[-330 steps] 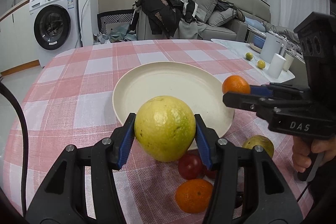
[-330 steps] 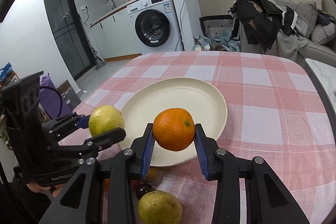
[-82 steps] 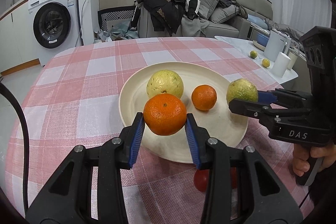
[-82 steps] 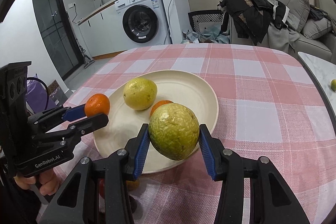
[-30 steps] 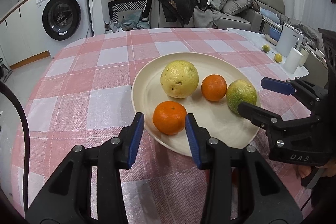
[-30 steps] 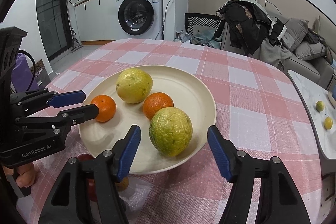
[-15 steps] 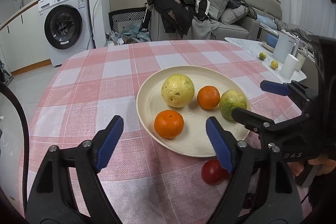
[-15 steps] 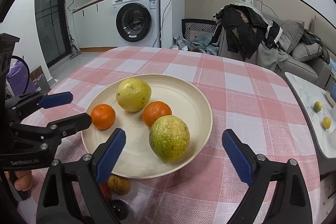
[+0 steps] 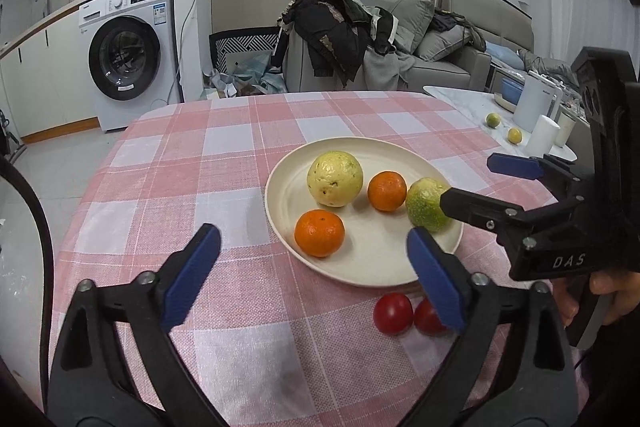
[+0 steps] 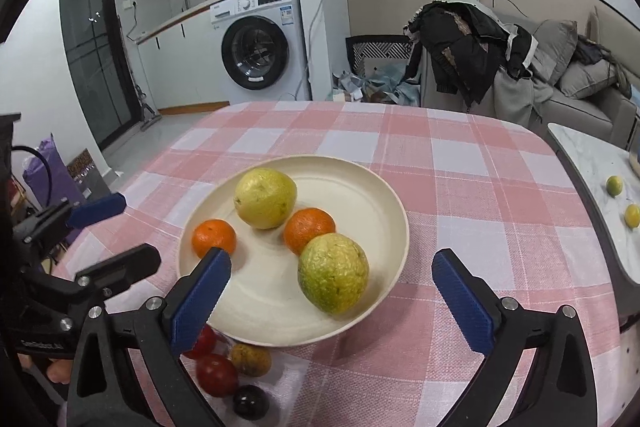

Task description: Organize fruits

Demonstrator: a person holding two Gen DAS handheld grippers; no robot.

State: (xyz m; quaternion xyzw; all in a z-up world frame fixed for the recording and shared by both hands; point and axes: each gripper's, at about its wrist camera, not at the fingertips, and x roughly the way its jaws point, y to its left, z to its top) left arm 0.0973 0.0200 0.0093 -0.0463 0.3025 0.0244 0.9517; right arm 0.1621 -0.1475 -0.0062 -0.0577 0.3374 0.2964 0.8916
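I am working two hand-held tongs over a round table covered in a pink-and-white checked cloth. A cream plate sits toward the table's right half in the left wrist view.

Starting at the left: my left gripper hangs above the cloth near the plate's near left rim. Its blue pads are spreading apart, nearly as wide as they go, and nothing sits between them or touches them.

On the plate, from left to right, lie four fruits. A small orange rests near the plate's front left rim. Behind it is a pale yellow fruit with dark specks. Just beside that, touching or almost touching, is a second orange. At the right rim sits a rough green-yellow fruit, partly hidden by my other tool in the left wrist view.

On the cloth, just off the plate's near edge, lie two red tomatoes, close together. The right wrist view also shows a brownish fruit and a small dark fruit beside them.

At the right, my right gripper hovers over the plate's near right rim. Its pads are also widening, almost fully apart. The green-yellow fruit lies between them on the plate, clear of both pads, so they grasp nothing.

A hand holds that tool's handle.
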